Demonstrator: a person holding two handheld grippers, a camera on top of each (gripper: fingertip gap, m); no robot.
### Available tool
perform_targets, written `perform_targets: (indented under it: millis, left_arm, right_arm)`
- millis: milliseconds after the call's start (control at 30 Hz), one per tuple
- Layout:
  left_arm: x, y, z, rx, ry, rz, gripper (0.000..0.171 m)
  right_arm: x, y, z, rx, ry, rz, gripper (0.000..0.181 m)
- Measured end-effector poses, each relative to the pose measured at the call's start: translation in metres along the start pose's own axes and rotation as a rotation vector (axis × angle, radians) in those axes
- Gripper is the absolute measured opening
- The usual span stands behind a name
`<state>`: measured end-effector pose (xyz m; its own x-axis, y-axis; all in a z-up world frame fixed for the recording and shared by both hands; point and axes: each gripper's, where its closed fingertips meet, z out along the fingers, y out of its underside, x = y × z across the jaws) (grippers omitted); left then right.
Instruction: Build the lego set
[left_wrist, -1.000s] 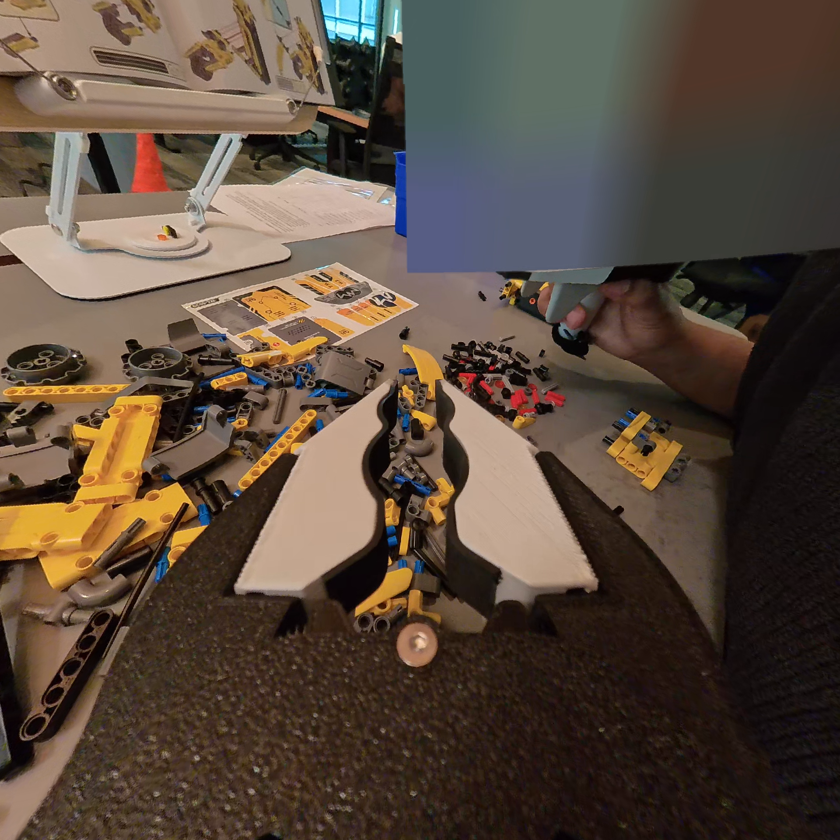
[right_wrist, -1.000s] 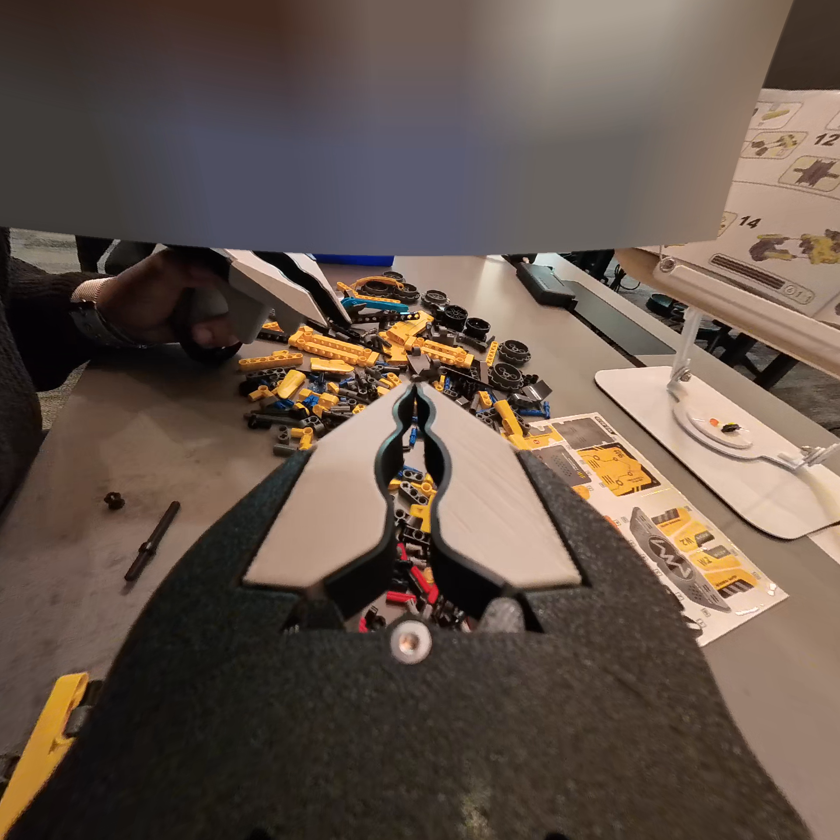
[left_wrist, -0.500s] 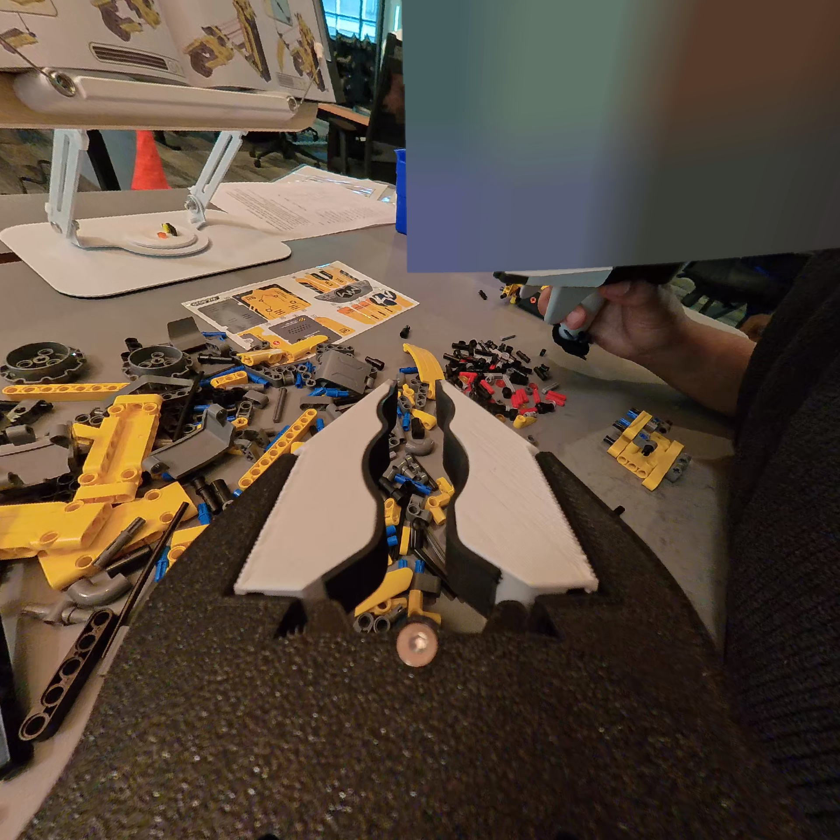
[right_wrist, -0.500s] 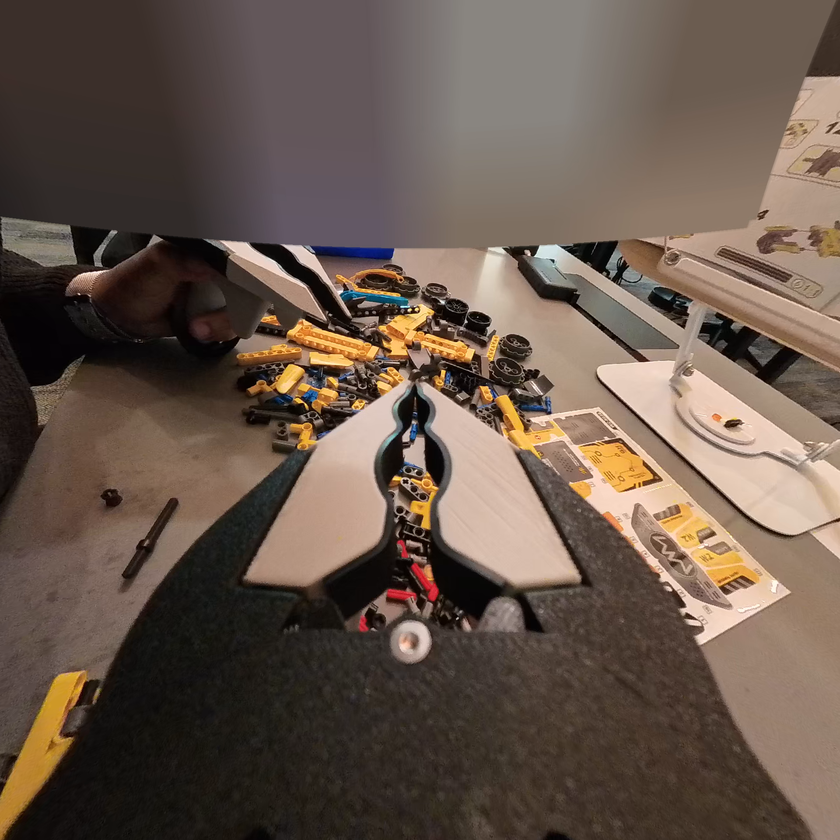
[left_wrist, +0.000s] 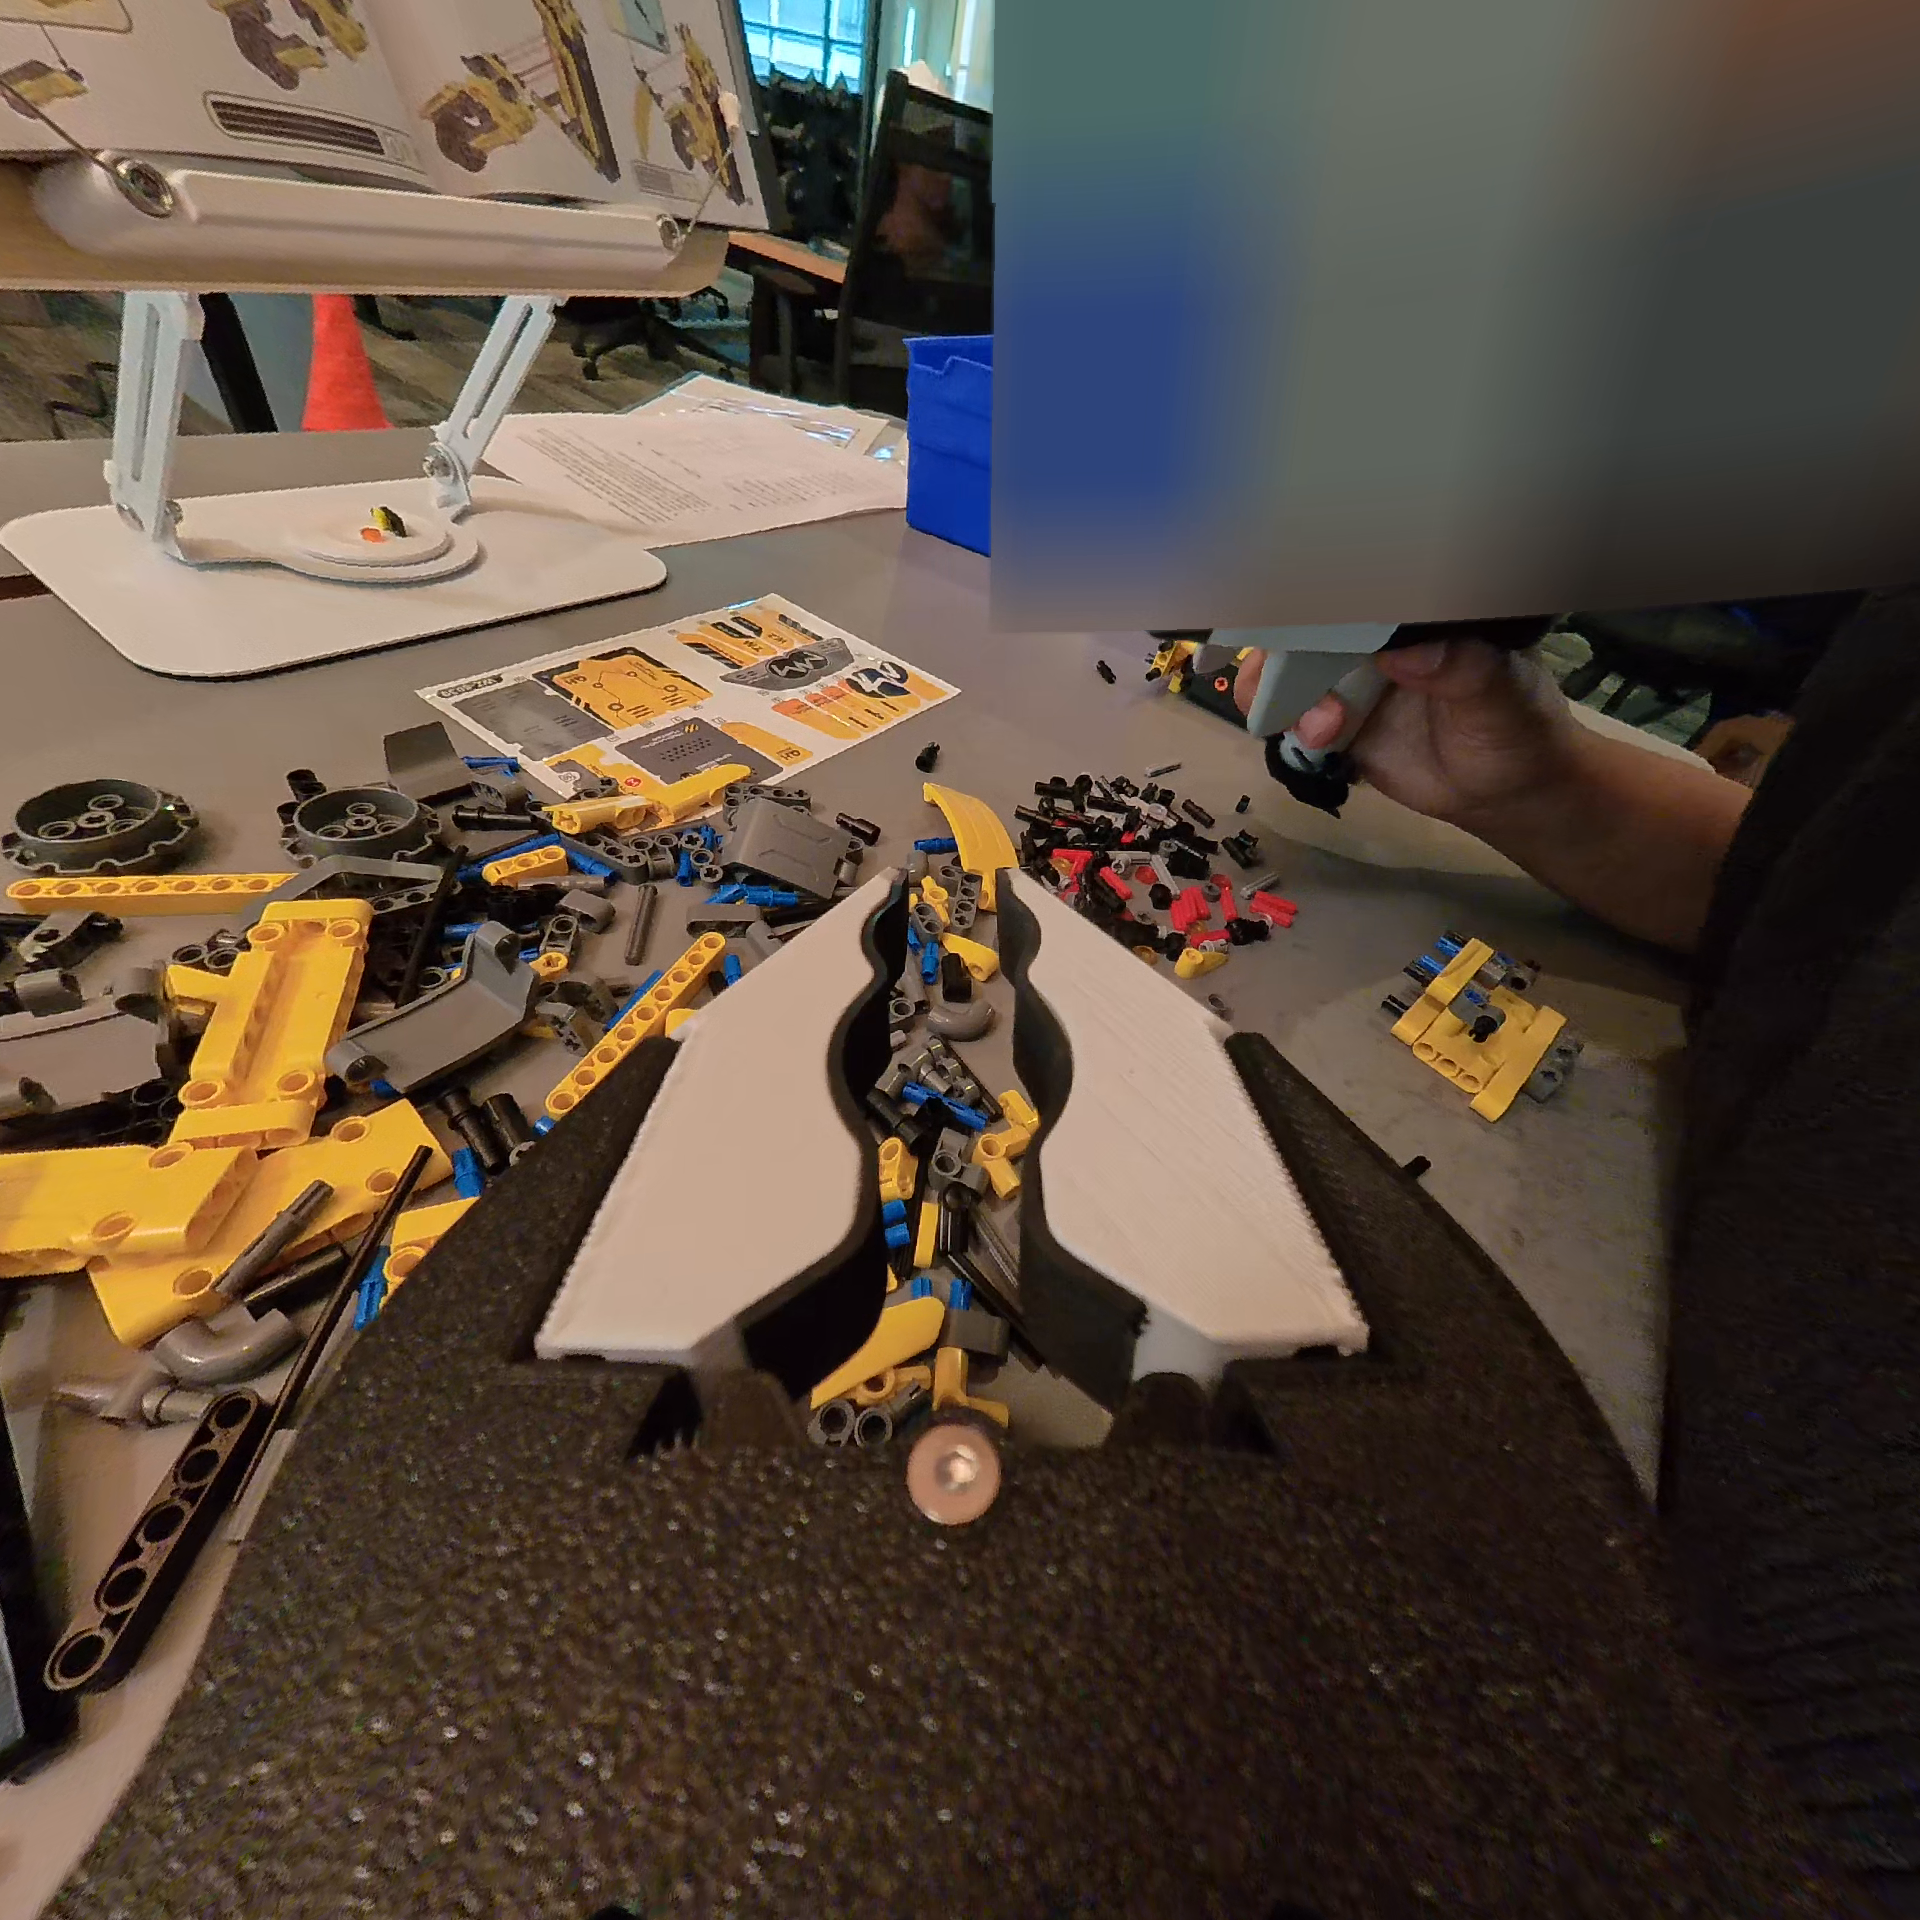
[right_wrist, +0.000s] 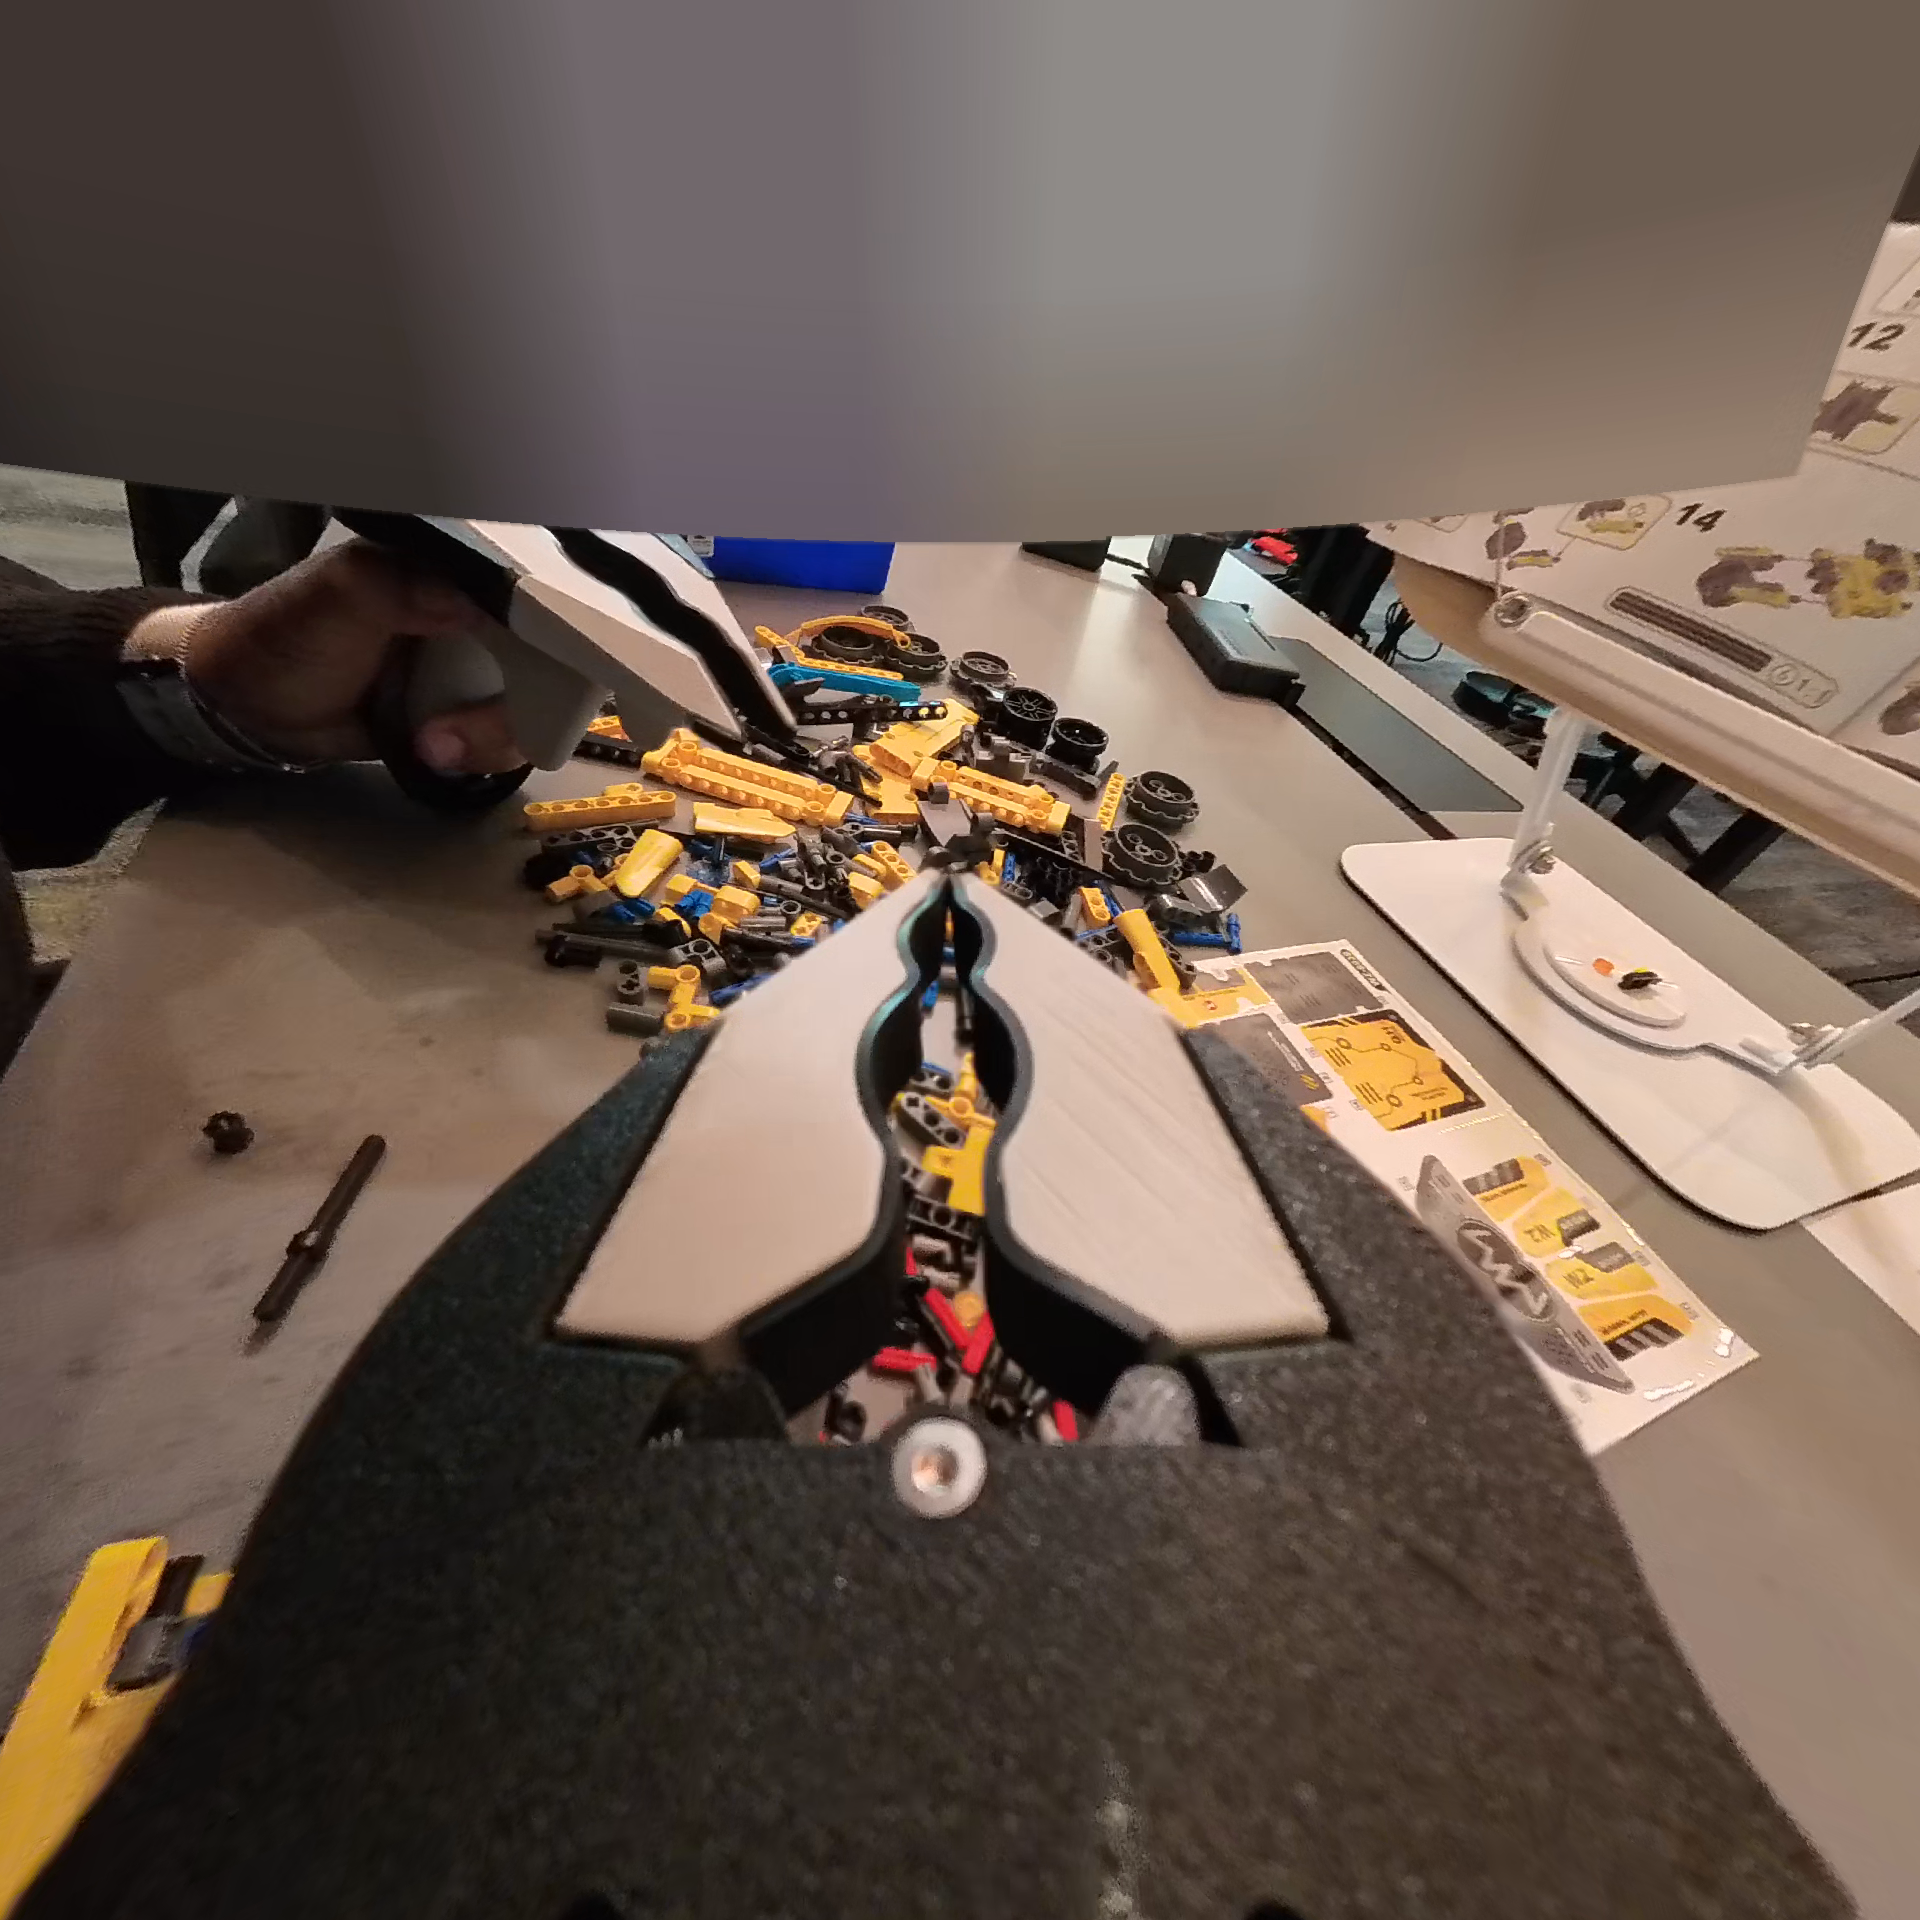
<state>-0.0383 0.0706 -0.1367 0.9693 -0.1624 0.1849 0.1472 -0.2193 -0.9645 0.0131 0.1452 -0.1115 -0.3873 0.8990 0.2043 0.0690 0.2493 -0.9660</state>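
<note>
My left gripper (left_wrist: 948, 883) is open and empty, with a narrow gap between its tips. It hovers low over a pile of loose yellow, grey, black and blue building pieces (left_wrist: 935, 1101). In the right wrist view it (right_wrist: 764, 722) is held by a hand over the far yellow beams (right_wrist: 738, 774). My right gripper (right_wrist: 948, 881) is shut with its tips touching and nothing seen between them. It points at the same pile (right_wrist: 831, 862). Small red and black pins (right_wrist: 935, 1340) lie under its fingers.
A sticker sheet (left_wrist: 686, 707) lies beyond the pile, with a white booklet stand (left_wrist: 312, 592), papers (left_wrist: 686, 468) and a blue bin (left_wrist: 945, 436) behind it. A small yellow assembly (left_wrist: 1475, 1029) sits at the right. A black axle (right_wrist: 317, 1226) and a small black piece (right_wrist: 227, 1130) lie apart. Tip to tip, the grippers are about 10 cm apart. From either gripper's tips it is about 15 cm to the black axle (right_wrist: 317, 1226).
My right gripper has closed its small tip gap and moved forward, nearer the pile. My left gripper has hardly moved and stays open.
</note>
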Motion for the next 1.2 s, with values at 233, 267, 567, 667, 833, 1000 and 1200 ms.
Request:
perform_targets:
  millis: [233, 267, 567, 667, 833, 1000, 1200]
  left_arm:
    - [-0.001, -0.001, -0.001, 0.009, -0.003, -0.001, 0.016]
    - [-0.001, -0.001, -0.001, 0.011, -0.003, -0.001, 0.016]
    - [0.0, -0.011, -0.01, 0.078, -0.024, 0.046, 0.016]
    - [0.0, -0.019, -0.016, 0.126, -0.032, 0.058, 0.016]
    - [-0.001, -0.02, -0.016, 0.128, -0.028, 0.044, 0.016]
    - [0.001, -0.018, -0.015, 0.119, -0.033, 0.065, 0.016]
    - [-0.001, -0.016, -0.013, 0.102, -0.041, 0.068, 0.016]
  right_arm:
    - [0.003, -0.001, -0.002, 0.005, 0.012, -0.001, 0.0]
    - [0.003, -0.003, -0.003, 0.007, 0.017, -0.012, 0.0]
    - [0.003, -0.02, -0.012, 0.041, 0.078, -0.152, 0.0]
    - [0.004, -0.028, -0.017, 0.067, 0.105, -0.167, 0.0]
    - [0.018, -0.045, -0.032, 0.169, 0.216, -0.176, 0.0]
    - [0.026, -0.038, -0.032, 0.162, 0.213, -0.099, 0.0]
    - [0.029, -0.034, -0.03, 0.193, 0.176, 0.022, 0.0]
